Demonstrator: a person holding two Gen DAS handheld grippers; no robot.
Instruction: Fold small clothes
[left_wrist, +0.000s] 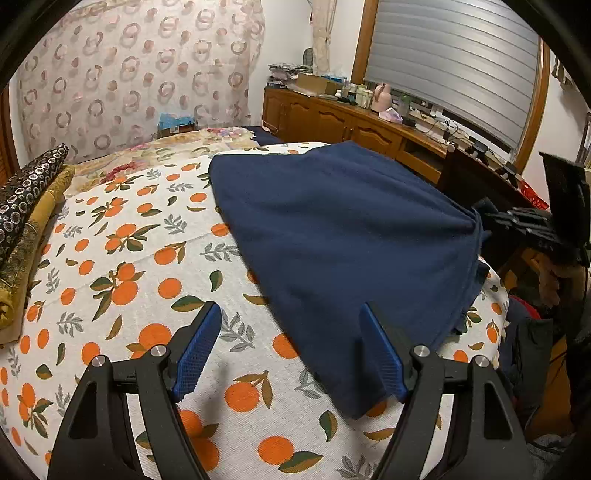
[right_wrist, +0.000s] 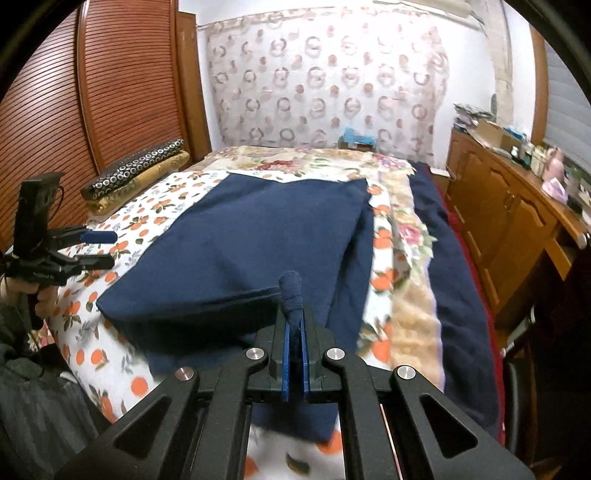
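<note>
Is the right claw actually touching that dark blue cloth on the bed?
Touching. In the right wrist view, the right claw is shut on a bunched edge of the dark blue cloth, which pokes up between its blue pads.

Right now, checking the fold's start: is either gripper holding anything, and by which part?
The right gripper pinches the navy garment by a bunched bit of its near edge. The left gripper holds nothing.

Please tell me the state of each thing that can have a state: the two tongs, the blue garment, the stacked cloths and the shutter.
left tongs: open, holding nothing, above the bed sheet
right tongs: shut on a bunched edge of the navy garment
navy garment: spread on the orange-print sheet, one edge lifted
stacked cloths: folded, piled beside the wardrobe
window shutter: lowered
</note>
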